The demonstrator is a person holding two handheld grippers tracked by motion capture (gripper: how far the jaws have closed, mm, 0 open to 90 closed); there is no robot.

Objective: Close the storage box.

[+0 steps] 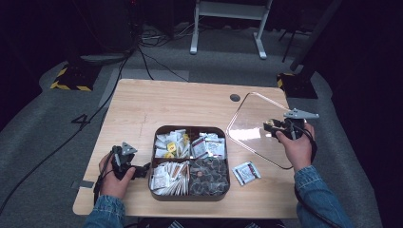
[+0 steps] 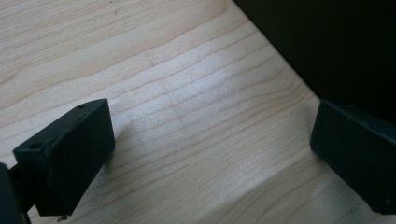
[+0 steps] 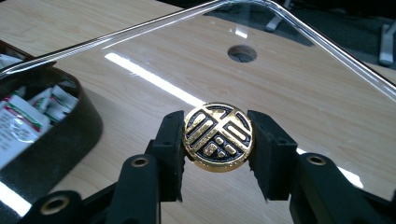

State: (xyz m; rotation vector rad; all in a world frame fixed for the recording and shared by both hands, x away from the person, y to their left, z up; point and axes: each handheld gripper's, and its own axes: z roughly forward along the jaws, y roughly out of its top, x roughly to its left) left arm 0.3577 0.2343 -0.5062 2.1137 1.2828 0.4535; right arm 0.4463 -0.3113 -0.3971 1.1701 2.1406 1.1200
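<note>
One wooden surface [image 1: 157, 102], round cable hole near far edge, grey carpet, dark room. One four-compartment tray [image 1: 190, 130] of packets mid-surface – one loose packet [image 1: 246, 172] beside it. Right gripper [image 3: 218, 137] jaws clamped on gold knob [image 3: 218, 136] of clear lid [image 1: 254, 124], tilted, right of tray. Left gripper [image 2: 210, 154] jaws wide, empty, by tray's left side.

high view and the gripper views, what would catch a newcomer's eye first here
First the gold and black knob, clamped between the right gripper's fingers: it sits on a clear lid held tilted over the table's right side. Next the dark four-compartment tray, open and packed with sachets, at the table's near middle. One loose packet lies to its right, and the left gripper rests open at its left edge.
</note>
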